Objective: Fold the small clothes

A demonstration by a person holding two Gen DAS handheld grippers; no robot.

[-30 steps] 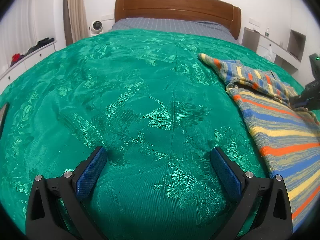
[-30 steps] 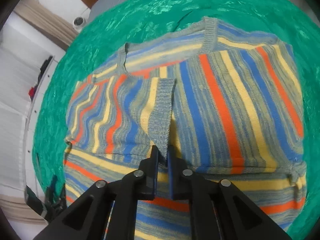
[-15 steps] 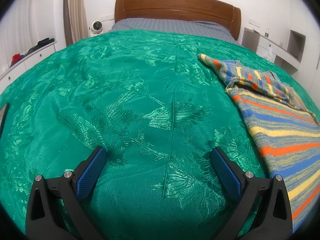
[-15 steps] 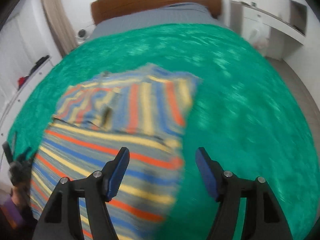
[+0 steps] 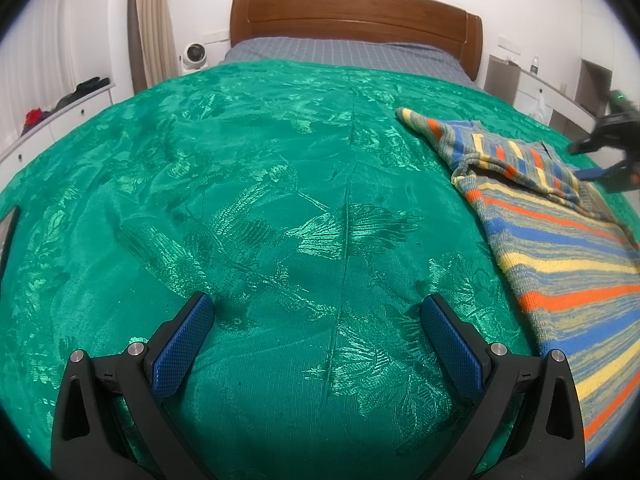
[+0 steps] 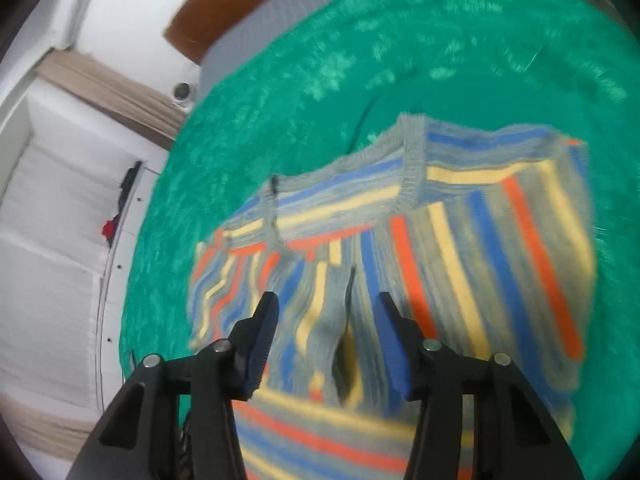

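Note:
A striped knit sweater (image 5: 560,240) in blue, orange, yellow and grey lies on the green bedspread (image 5: 280,200) at the right, with a sleeve folded over its body. My left gripper (image 5: 316,320) is open and empty, low over bare bedspread left of the sweater. My right gripper (image 6: 326,316) is open, its jaws straddling the folded sleeve cuff (image 6: 348,296) just above the sweater (image 6: 460,240); this view is motion-blurred. The right gripper also shows at the far right of the left wrist view (image 5: 600,160).
A wooden headboard (image 5: 352,12) and grey checked sheet (image 5: 340,50) are at the far end. A white drawer unit (image 5: 52,120) with dark clothes stands left. A small white fan (image 5: 195,54) is by the curtain. White shelves (image 5: 560,92) stand right.
My right gripper let go of the sleeve cuff, opened and swung away, then came back over the sweater with jaws open. The left gripper has not moved.

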